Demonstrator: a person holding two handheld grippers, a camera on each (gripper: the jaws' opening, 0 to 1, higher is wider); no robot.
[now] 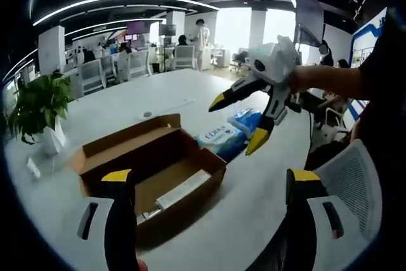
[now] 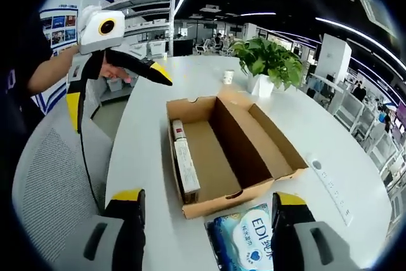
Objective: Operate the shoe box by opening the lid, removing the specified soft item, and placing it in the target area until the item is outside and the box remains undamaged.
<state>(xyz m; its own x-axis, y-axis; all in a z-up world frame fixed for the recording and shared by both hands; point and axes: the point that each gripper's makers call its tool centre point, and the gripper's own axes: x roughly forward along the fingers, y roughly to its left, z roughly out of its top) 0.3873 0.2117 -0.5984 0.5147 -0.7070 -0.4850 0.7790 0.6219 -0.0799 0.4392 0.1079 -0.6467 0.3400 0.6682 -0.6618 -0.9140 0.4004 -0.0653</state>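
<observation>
An open brown cardboard shoe box (image 1: 152, 157) lies on the white table (image 1: 266, 195), its lid folded back. A long white packet (image 1: 184, 190) rests on the box floor, also seen in the right gripper view as the packet (image 2: 185, 166) inside the box (image 2: 254, 141). A blue soft tissue pack (image 1: 223, 138) lies on the table just outside the box. My right gripper (image 1: 238, 122) hovers over it, open and holding nothing. In the right gripper view the pack (image 2: 250, 242) lies low between my right gripper's (image 2: 208, 198) spread jaws. My left gripper (image 1: 209, 179) (image 2: 117, 92) is open and empty.
A potted plant (image 1: 41, 103) (image 2: 266, 61) and a paper cup (image 2: 228, 77) stand past the box's far end. A white power strip (image 2: 330, 185) (image 1: 168, 107) lies along the table. A grey mesh chair (image 2: 51, 176) (image 1: 349, 182) sits at the table edge.
</observation>
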